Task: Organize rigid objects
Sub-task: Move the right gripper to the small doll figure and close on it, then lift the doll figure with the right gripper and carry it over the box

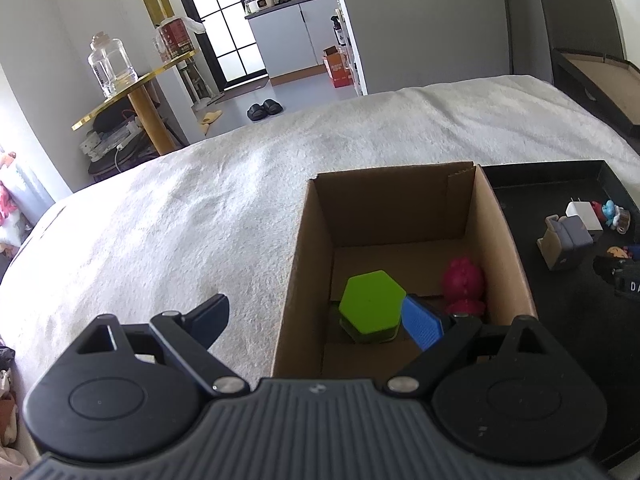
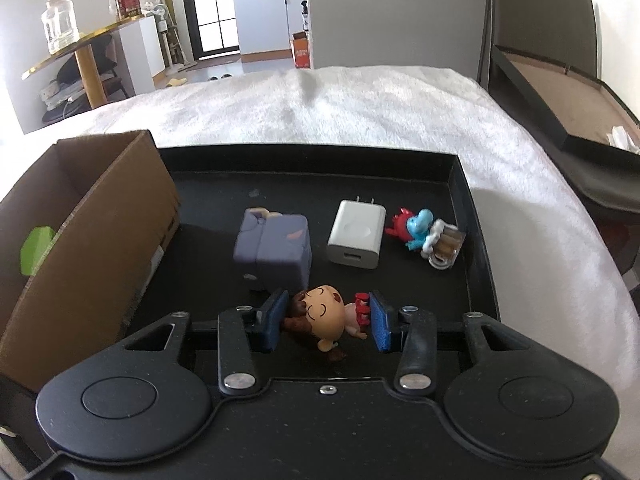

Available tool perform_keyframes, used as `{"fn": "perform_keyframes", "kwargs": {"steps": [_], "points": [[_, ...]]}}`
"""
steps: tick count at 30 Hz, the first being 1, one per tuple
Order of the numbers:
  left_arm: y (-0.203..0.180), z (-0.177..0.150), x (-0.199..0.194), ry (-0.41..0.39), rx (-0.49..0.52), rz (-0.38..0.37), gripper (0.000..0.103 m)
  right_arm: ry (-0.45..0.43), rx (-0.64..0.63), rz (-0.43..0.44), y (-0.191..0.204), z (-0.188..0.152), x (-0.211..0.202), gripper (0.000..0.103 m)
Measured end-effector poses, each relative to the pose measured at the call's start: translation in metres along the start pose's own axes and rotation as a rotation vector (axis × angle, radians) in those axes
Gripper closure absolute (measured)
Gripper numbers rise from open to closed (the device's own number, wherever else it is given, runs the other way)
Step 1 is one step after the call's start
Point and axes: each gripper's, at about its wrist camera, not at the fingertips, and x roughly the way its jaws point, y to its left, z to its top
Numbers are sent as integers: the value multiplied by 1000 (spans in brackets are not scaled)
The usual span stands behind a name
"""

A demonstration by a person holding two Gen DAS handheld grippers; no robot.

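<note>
- Left wrist view: the left gripper (image 1: 312, 316) stands wide with nothing between its blue-padded fingers (image 1: 422, 322); one finger hangs outside the open brown cardboard box (image 1: 504, 240) at lower centre of the frame, the other over its inside.
- On the box floor lie a lime-green hexagonal plastic block (image 1: 372, 306) and, to its right, a magenta knobbly plastic figure (image 1: 462, 280) near the right wall.
- At the right edge sits the shallow black plastic tray (image 1: 560, 170), touching the box; the right gripper shows there only as a dark shape with pale letters too cut off to read.
- Right wrist view: the right gripper (image 2: 328, 320), at lower centre, has narrowed onto a small round-headed cartoon doll figurine with brown hair (image 2: 320, 314), which lies on the tray floor (image 2: 440, 280); the left pad meets the hair, the right pad the red parts at its body.
- Judged by its look, the figurine is light, stiff, glossy plastic; the round head could slip, so a hold across head and body seems soundest.
- Further up the tray: a lavender block-shaped toy (image 2: 276, 244), a white wall charger with two prongs (image 2: 356, 234), and a blue-and-red cartoon figure with a mug (image 2: 424, 232).
- No brand or label on the tray items is legible; a red tin in the upper left carries print too small to read.
</note>
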Motion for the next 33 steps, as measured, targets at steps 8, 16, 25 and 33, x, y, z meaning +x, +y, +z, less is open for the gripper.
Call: {"fn": "perform_keyframes", "kwargs": {"steps": [8,16,25,33], "points": [[9,1,0,-7,-47,-15,11,-60,-87,39,22,15,-20,60],[16,-2,-1,-13,-68,-28,11,-113,-140,58,38,30,-32,60],[19,-6,1,-1,-80,-35,11,-168,-174,119,61,37,-43,60],[26,-10,4,9,-112,-45,11,-199,-213,205,82,41,-51,60]]}}
